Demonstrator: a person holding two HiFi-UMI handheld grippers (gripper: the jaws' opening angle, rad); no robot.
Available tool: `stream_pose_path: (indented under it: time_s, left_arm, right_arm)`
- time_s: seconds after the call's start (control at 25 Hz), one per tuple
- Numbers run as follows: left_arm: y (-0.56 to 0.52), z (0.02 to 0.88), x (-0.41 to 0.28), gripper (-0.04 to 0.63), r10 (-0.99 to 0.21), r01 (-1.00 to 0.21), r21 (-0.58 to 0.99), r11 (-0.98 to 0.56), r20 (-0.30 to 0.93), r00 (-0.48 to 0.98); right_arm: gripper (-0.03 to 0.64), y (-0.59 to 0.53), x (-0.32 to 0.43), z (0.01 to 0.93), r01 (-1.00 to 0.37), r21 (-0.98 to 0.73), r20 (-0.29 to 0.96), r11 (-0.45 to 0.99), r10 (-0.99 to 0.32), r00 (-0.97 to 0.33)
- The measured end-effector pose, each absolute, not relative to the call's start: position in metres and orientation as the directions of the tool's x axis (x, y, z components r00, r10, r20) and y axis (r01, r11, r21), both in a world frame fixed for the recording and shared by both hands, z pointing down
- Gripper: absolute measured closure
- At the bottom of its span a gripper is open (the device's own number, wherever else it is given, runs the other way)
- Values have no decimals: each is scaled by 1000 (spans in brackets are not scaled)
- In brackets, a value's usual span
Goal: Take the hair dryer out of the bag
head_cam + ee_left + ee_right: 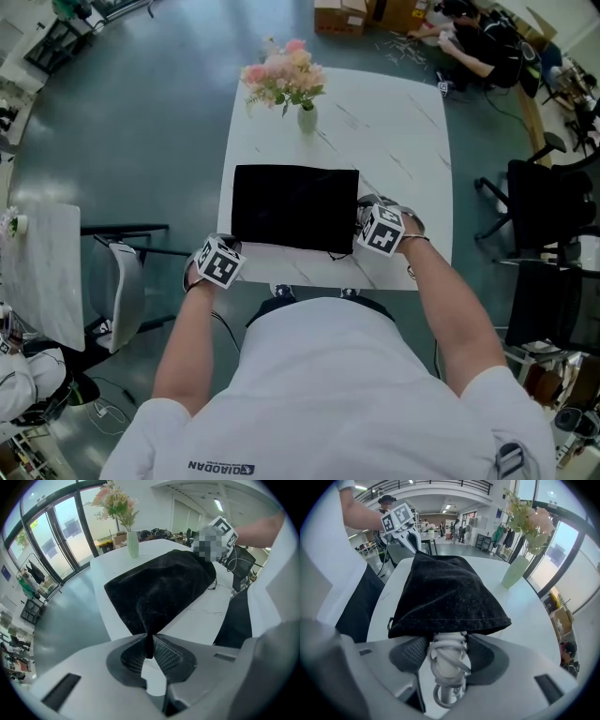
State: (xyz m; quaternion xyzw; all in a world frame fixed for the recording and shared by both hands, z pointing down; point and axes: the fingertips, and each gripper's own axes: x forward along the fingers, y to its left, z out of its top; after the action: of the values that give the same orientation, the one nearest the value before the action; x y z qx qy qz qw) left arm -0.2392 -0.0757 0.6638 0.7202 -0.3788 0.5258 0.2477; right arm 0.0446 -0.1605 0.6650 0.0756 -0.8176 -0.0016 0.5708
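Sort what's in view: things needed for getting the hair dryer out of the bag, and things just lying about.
Job: black bag, hair dryer, left hand-held gripper, right hand-held gripper.
Lying about: vase of flowers, cardboard boxes.

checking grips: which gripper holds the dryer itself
The right gripper: its jaws clamp the white cord-wrapped hair dryer; the left gripper pinches only the black bag.

A soft black velvet drawstring bag (294, 206) lies flat on the white bench (394, 141), with 1 near corner pinched up. The cord-wrapped handle of a white hair dryer (447, 660) protrudes from its open end.
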Motion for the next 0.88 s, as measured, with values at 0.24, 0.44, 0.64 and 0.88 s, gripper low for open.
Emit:
stream_pose_path:
  time_s: [0.24, 0.44, 0.64, 0.88]
  left_arm:
    - [-53, 678, -247, 552, -241, -822, -13, -570, 958, 153]
    - [-50, 685, -247, 551, -219, -826, 1, -564, 964, 151]
    - [-50, 682, -246, 502, -219, -829, 28, -559, 959, 180]
    - [-52, 649, -236, 414, -251, -832, 123, -541, 920, 300]
  right_arm:
    - [356, -150, 69, 661, -85, 95, 934, 992, -119, -338]
    - [356, -149, 97, 671, -107, 96, 944, 990, -125, -304]
    - [354, -150, 101, 674, -121, 110, 942, 987, -142, -303]
    - [345, -149, 102, 676, -142, 125, 946, 982, -161, -280]
